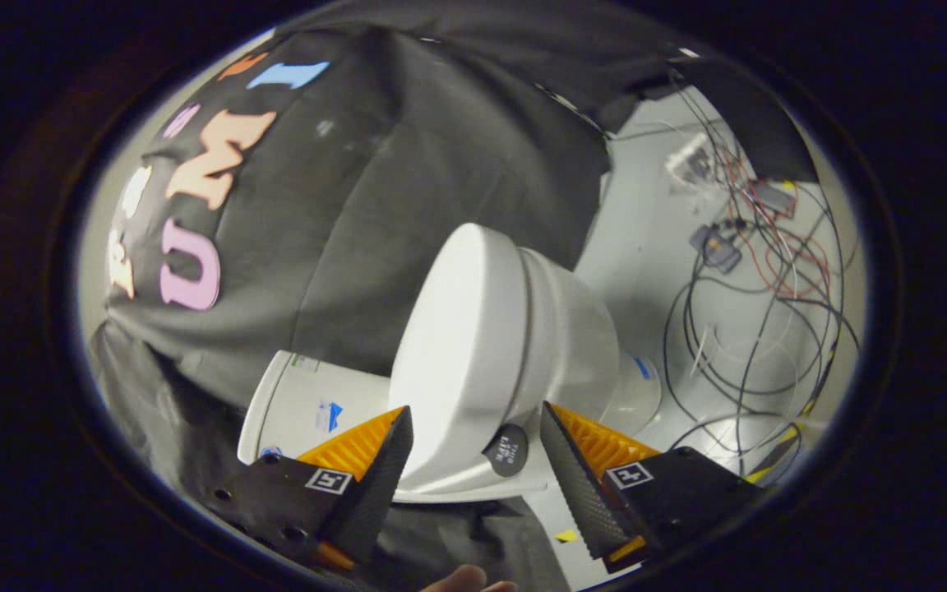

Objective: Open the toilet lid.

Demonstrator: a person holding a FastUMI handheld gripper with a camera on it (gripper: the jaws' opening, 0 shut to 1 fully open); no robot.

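Tool [473, 423] fingers spread w/ toilet lid [461, 353] between; contact unclear.

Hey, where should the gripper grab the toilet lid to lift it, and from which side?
Probably the toilet lid's front edge, near the round dark sticker, approached head-on as the gripper already points. That rim overhangs the bowl and sits between the open fingers, farthest from the hinge by the tank, so lifting there should take least effort.

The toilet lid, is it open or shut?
Shut: the toilet lid lies flat on the bowl, between the open tongs.
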